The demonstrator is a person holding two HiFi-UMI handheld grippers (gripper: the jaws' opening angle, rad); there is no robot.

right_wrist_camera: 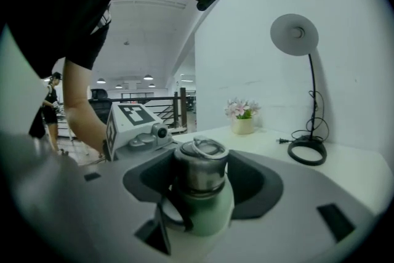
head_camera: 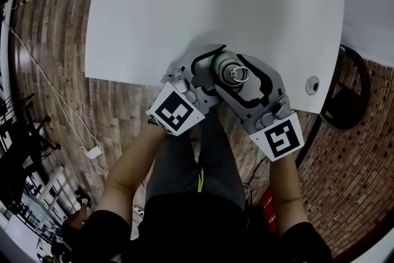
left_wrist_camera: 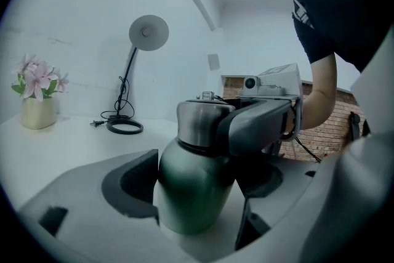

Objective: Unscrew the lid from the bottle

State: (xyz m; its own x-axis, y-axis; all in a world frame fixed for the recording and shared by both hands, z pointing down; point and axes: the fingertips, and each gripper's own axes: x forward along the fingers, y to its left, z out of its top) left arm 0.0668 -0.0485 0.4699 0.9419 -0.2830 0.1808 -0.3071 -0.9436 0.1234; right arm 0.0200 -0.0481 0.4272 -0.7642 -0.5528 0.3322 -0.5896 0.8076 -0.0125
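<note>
A green bottle (left_wrist_camera: 194, 188) with a steel lid (left_wrist_camera: 200, 123) is held upright at the near edge of the white table (head_camera: 184, 9). My left gripper (left_wrist_camera: 197, 194) is shut on the green body, its dark pads pressing both sides. My right gripper (right_wrist_camera: 200, 178) is closed round the lid (right_wrist_camera: 200, 172), which has a wire ring on top; one of its fingers (left_wrist_camera: 258, 120) lies against the lid's side. In the head view the bottle (head_camera: 225, 68) sits between both grippers, the left gripper (head_camera: 212, 74) on the left and the right gripper (head_camera: 241, 77) on the right.
A desk lamp (left_wrist_camera: 148, 34) with a round black base (left_wrist_camera: 125, 127) and a pot of pink flowers (left_wrist_camera: 38, 111) stand at the back of the table. A cable hole (head_camera: 313, 85) is at the table's right corner. Brick floor lies below.
</note>
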